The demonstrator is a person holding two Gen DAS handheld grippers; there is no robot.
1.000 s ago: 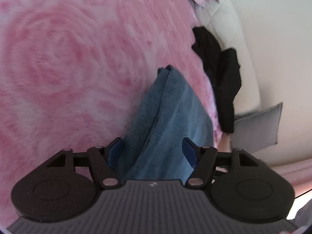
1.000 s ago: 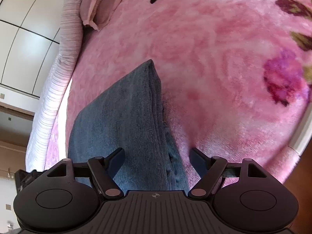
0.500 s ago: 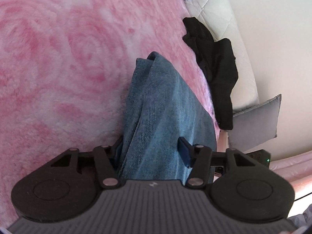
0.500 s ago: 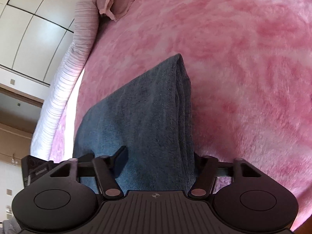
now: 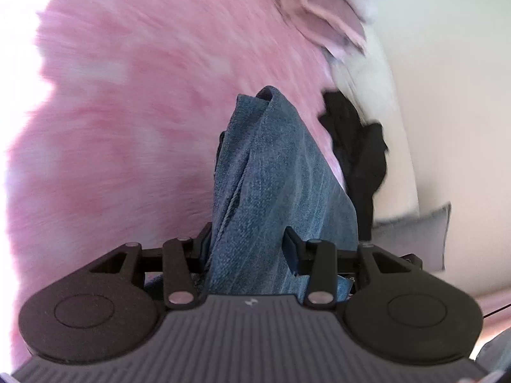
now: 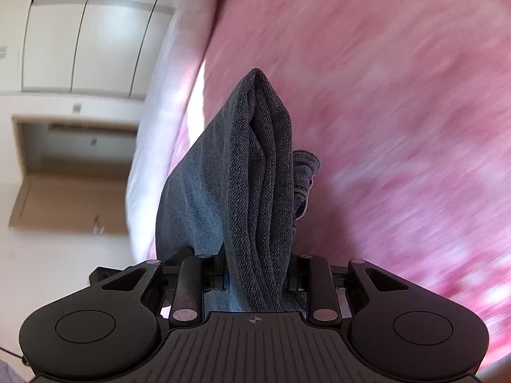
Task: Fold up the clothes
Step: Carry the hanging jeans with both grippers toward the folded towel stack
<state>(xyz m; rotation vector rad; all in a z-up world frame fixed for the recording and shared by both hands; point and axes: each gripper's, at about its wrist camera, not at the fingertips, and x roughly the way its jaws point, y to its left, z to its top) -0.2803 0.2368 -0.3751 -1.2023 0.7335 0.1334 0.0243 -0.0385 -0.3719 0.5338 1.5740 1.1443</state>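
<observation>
1. A pink plush blanket fills most of both wrist views and is blurred, as it would be with the cameras in motion; it offers a soft, yielding surface on which cloth can be laid down.
2. The blue denim garment is seen bunched into several layers and raised clear of the blanket, its far end standing up as a peak in each view. In the right wrist view the same garment shows at least three stacked folds running lengthwise.
3. The denim is judged fairly heavy and thick for cloth, limp rather than stiff, and coarse enough not to slip easily. Being unbreakable, it can be squeezed firmly. The stacked layers may slide apart if only the outer ones are caught.
4. A black garment lies crumpled near the far edge of the blanket, apart from the denim.
5. The left gripper is closed partway around the thick bundle, its fingers pressing the denim on either side.
6. The right gripper is clamped narrowly on the layered edge, all visible folds being pinched together.
7. Hold is best taken at the folded edges, with every layer gathered between the pads, so that the fold is kept aligned.
</observation>
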